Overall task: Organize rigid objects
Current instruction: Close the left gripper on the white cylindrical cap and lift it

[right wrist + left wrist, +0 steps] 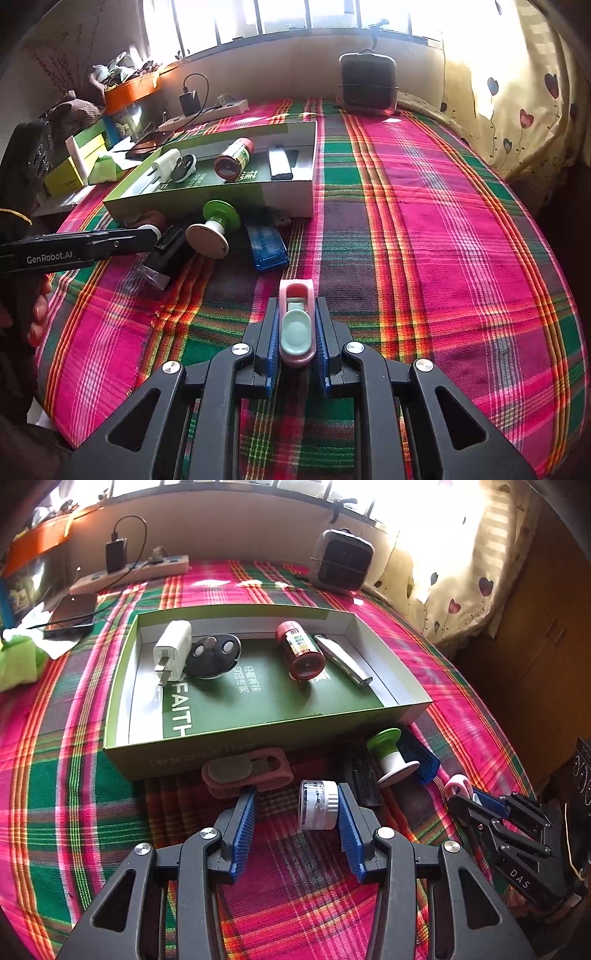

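Note:
A green box (258, 734) holds a white charger (171, 648), a black disc (212, 655), a red bottle (301, 650) and a silver lighter (343, 661). My left gripper (297, 806) is open, with a small white jar (318, 805) lying between its fingers against the right pad. A pink clip (245, 771) lies by the left fingertip. My right gripper (296, 325) is shut on another pink clip (296, 321) above the cloth. A green-and-white spool (214, 229), a blue case (267, 245) and a black item (166, 254) lie in front of the box (207, 195).
The plaid cloth (424, 240) covers the table. A small dark heater (341, 561) stands at the back. A power strip (129, 572), a phone (72, 614) and green paper (18, 661) lie at the left. A curtain (517, 92) hangs at the right.

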A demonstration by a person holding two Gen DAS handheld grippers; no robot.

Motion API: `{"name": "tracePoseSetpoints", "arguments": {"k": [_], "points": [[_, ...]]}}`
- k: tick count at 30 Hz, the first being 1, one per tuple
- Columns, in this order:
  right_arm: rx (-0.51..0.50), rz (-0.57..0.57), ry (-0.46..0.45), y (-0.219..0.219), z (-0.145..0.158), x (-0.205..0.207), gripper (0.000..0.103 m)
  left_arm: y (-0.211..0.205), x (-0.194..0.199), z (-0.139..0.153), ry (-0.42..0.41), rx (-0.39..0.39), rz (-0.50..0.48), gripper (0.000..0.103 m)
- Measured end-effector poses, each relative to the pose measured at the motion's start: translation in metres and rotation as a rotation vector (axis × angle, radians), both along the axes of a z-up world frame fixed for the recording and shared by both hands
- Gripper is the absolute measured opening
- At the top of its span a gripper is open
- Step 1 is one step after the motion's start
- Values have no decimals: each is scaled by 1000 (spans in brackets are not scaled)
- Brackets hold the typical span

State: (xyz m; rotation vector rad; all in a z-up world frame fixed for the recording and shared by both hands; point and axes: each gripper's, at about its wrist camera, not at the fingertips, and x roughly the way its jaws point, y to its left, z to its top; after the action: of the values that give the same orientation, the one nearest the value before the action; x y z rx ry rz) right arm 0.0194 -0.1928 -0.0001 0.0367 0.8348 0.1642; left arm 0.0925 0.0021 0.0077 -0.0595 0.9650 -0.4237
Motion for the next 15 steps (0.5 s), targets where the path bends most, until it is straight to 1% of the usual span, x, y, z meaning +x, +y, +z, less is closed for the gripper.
{"name": "tracePoseSetpoints", "arguments": {"k": [4,8,11,15], "points": [[9,4,-6,-1,0,1,19,-2,-1,0,-7,10,14,41],[13,9,-11,-1,-1,2,19,-3,-3,-1,-16,24,28,33],[14,13,-15,-1,-1,3,19,-3,-4,-1,-20,27,33,31],[17,21,-23,-1,-1,3,19,-3,-4,-1,-19,22,43,22]]}}
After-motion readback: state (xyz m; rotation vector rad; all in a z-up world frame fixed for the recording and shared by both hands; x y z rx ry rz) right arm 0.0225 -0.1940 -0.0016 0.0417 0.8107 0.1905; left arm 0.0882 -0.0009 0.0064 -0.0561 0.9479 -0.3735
